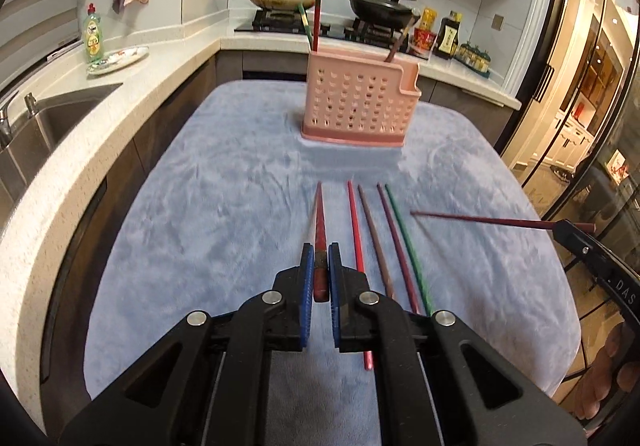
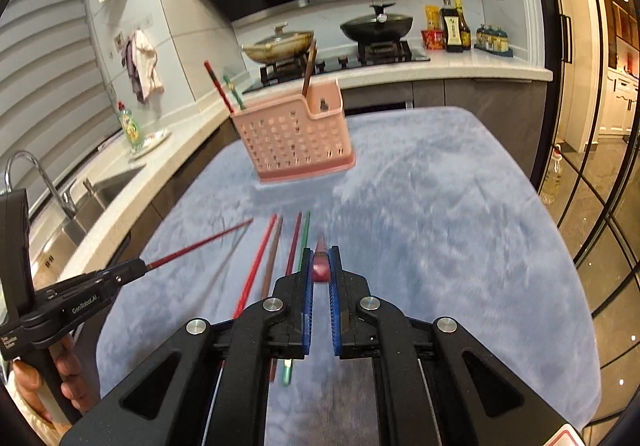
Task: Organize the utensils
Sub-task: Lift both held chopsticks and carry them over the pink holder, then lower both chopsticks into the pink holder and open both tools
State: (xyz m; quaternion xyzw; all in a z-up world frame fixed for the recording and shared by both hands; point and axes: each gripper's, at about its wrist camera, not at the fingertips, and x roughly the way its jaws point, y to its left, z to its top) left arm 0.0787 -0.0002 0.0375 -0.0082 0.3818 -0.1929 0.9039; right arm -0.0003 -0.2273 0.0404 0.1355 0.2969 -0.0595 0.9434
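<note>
My left gripper (image 1: 319,250) is shut on a red chopstick (image 1: 320,222) that points ahead above the blue cloth (image 1: 224,206). My right gripper (image 2: 321,252) is shut on a dark red chopstick (image 2: 320,266), also held off the cloth. Each gripper shows in the other's view: the right gripper (image 1: 560,228) at the right edge, the left gripper (image 2: 138,266) at the left. Several loose chopsticks, among them a red one (image 1: 356,230) and a green one (image 1: 404,234), lie side by side between the grippers. Farther back stands the pink perforated holder (image 1: 360,102) with three chopsticks in it.
A counter with a sink (image 1: 48,126), a green soap bottle (image 1: 93,34) and a plate (image 1: 118,60) runs along the left. The stove with two lidded pans (image 1: 380,10) and sauce bottles (image 1: 448,36) is behind the holder. Glass doors (image 1: 580,86) close off the right. A hand (image 2: 36,382) holds the left gripper.
</note>
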